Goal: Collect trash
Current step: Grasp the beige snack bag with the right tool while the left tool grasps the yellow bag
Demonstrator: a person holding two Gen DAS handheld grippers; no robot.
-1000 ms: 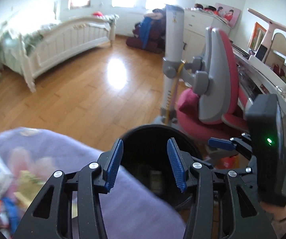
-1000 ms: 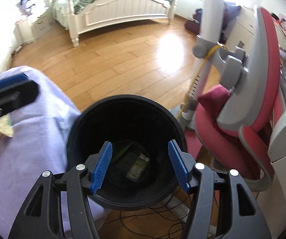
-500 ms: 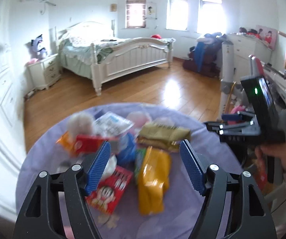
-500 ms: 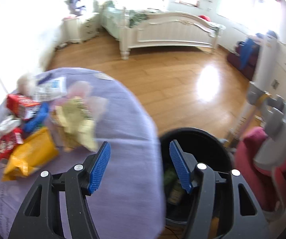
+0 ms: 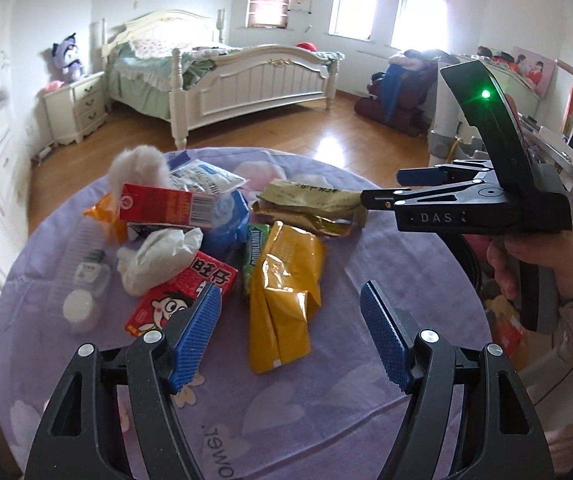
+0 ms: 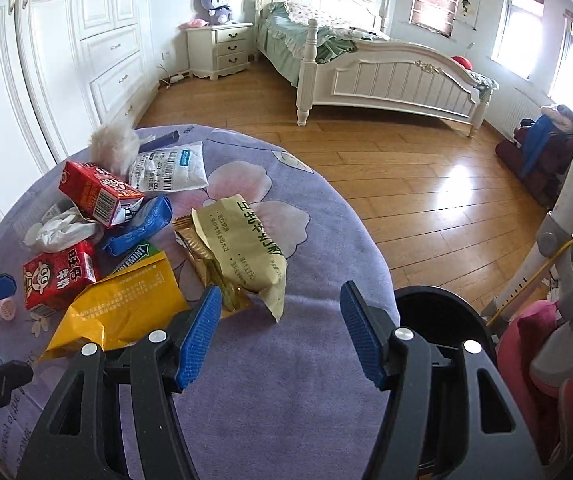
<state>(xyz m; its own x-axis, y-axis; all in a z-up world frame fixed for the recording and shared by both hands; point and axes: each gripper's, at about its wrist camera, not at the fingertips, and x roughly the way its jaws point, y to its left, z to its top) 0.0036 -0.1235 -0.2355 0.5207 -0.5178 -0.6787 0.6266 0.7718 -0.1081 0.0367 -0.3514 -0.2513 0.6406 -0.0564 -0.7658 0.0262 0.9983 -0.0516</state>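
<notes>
I hold both tongs spread and empty above the heaped wrappers, the left gripper over the yellow bag, the right gripper nearest the beige packet, the black bin waiting just right.

We see only the rim of the black bin, its inside blocked by the right gripper; a green gum pack lies half buried under the yellow wrapper.

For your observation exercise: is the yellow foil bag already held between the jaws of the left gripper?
No: the yellow foil bag lies flat on the purple tablecloth, untouched.
</notes>
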